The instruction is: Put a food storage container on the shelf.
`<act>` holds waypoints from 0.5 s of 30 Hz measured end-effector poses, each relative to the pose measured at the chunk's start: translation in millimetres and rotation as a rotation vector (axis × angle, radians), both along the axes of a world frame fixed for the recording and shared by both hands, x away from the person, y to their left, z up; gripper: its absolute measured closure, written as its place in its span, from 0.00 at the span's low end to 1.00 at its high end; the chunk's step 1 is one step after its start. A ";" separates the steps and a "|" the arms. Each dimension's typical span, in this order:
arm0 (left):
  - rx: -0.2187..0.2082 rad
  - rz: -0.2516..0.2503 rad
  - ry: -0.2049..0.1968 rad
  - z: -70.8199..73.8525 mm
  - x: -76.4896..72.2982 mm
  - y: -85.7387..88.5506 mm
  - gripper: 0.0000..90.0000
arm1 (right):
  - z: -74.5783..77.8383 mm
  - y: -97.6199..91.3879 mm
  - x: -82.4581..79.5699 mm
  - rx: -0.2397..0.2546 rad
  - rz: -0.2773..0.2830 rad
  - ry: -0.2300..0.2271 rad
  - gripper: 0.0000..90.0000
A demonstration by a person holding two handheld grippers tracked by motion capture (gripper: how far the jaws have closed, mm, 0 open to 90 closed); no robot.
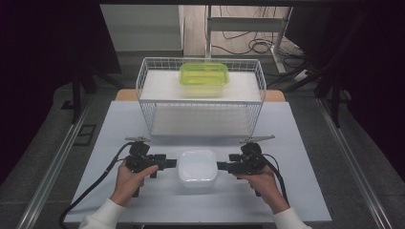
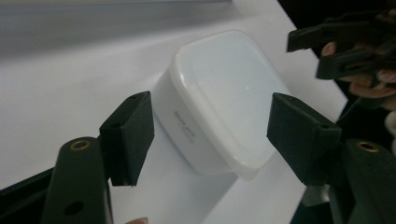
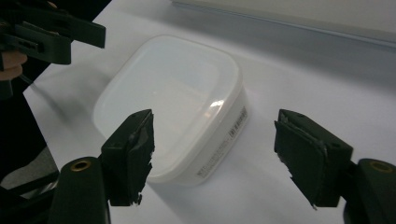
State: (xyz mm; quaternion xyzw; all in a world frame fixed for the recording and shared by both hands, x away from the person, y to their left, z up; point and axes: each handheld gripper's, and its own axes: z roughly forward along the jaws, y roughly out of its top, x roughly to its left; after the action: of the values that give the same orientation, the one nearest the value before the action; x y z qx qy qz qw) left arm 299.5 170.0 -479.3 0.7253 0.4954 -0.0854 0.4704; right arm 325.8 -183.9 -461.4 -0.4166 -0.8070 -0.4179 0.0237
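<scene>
here, a person's two hands hold a gripper on either side of a white lidded container (image 1: pixel 197 167) that sits on the near middle of the pale worktop (image 1: pixel 305 191). the left gripper (image 1: pixel 168 163) points in at the container's left side, its fingers (image 2: pixel 128 135) spread wide, clear of the walls and gripping nothing; in the left gripper view one corner of the container lies between them. the right gripper (image 1: pixel 222 166) faces it from the right, its fingers (image 3: pixel 130 154) likewise wide apart and empty, the container lying just ahead of them. behind, a white wire rack (image 1: pixel 200 98) stands on the worktop, a green lidded container (image 1: pixel 204 74) resting on its upper shelf, well apart from the grippers.
</scene>
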 end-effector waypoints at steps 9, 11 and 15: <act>-0.045 -0.012 0.092 -10.4 5.0 -6.7 0.40 | -13.3 2.3 8.3 0.075 -0.007 0.091 0.41; -0.056 -0.015 0.113 -12.6 5.7 -8.1 0.40 | -15.6 3.4 9.1 0.082 -0.008 0.104 0.42; -0.070 -0.028 0.146 -17.9 8.3 -7.3 0.42 | -20.4 5.8 11.0 0.084 -0.009 0.128 0.45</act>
State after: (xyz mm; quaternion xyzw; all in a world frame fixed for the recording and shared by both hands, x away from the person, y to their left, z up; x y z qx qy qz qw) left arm 307.7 162.7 -497.1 0.7070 0.5149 -0.1618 0.4571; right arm 336.9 -178.1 -481.8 -0.4449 -0.7837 -0.4238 0.0906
